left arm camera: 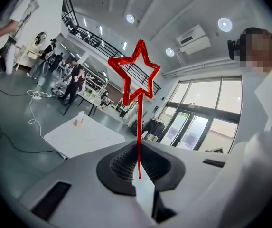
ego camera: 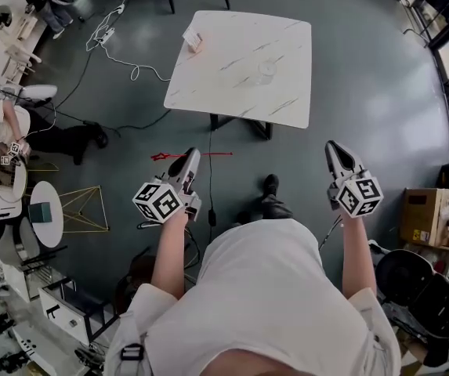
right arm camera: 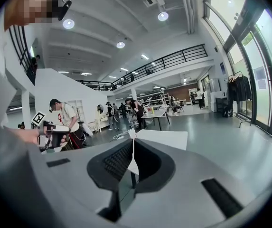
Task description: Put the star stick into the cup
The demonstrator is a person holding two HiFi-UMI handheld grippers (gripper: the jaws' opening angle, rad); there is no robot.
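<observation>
My left gripper point(ego camera: 192, 158) is shut on the thin shaft of the red star stick point(ego camera: 162, 156), held in the air short of the table. In the left gripper view the outlined red star point(left arm camera: 135, 75) stands straight up from the closed jaws point(left arm camera: 139, 174). A clear cup point(ego camera: 267, 70) stands near the middle of the white marbled table point(ego camera: 232, 92), well ahead of both grippers. My right gripper point(ego camera: 333, 149) hangs level with the left one, off to the right. Its jaws point(right arm camera: 133, 160) are shut with nothing between them.
A small box-like object point(ego camera: 193, 41) sits near the table's far left corner. Cables point(ego camera: 122, 53) trail over the grey floor left of the table. A cardboard box point(ego camera: 436, 218) and chairs stand at the right. People point(right arm camera: 64, 118) work at the left side.
</observation>
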